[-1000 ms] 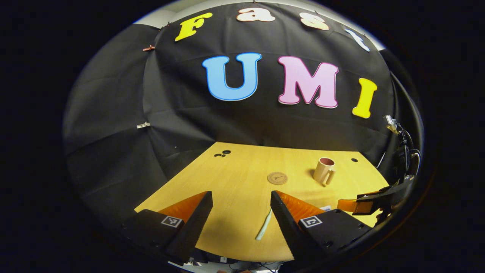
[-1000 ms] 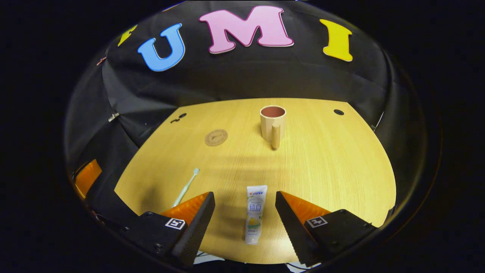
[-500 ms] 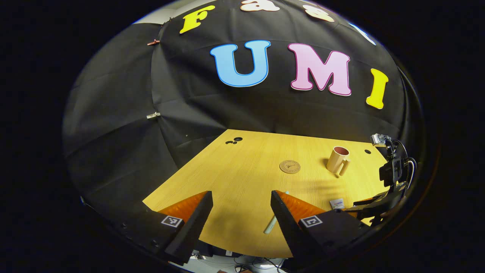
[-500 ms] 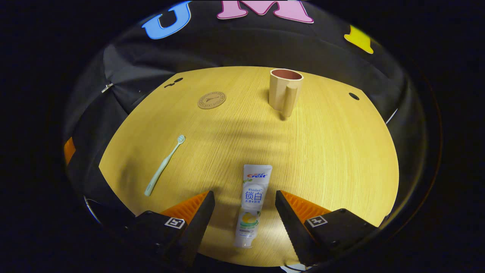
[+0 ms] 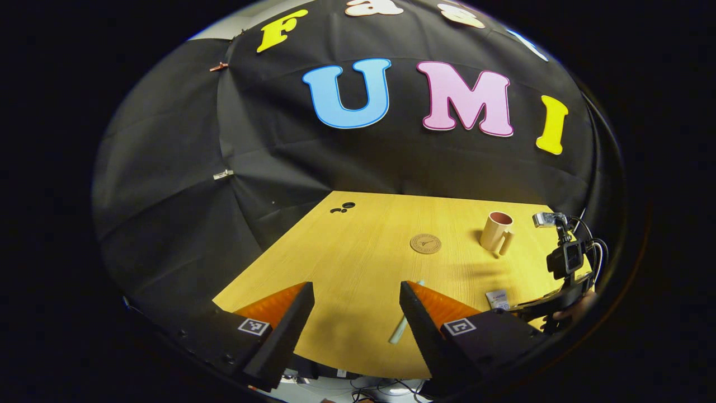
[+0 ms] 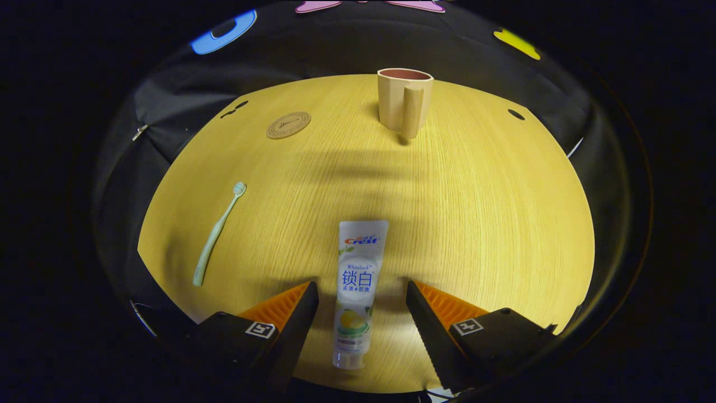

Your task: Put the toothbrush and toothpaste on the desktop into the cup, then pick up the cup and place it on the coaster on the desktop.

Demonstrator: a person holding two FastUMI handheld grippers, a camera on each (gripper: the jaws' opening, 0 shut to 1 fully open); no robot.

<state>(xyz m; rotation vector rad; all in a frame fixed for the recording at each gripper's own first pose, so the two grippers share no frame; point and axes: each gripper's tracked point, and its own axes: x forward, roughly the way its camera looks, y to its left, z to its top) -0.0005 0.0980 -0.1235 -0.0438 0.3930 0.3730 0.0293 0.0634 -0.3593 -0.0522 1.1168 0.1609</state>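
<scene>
While my left gripper (image 5: 356,313) hangs open and empty over the near edge of the desk (image 5: 358,235), most of the change since 1 second ago is on my other side. Going from the left in the right gripper view, the toothbrush (image 6: 217,234) lies flat near the left edge, head pointing away from me, untouched. Further back sits the round coaster (image 6: 288,124), bare. Next comes the toothpaste (image 6: 356,291), lying lengthwise with its cap toward me; it now runs between the 2 fingers of my right gripper (image 6: 362,313), which I have lowered and pushed forward, so the tube looks larger and sits deeper between them than it did. The jaws stand spread, with desk showing on each side of the tube, so nothing is grasped yet. Beyond it, at the far side, the cup (image 6: 404,99) stands upright, handle facing me, nothing showing above its rim.

In the left gripper view my right gripper (image 5: 551,302) shows low at the right edge of the desk, beside the tube.

I judge this lines me up for step 1: drop a little further, close on the tube's middle, then carry it to the cup.
</scene>
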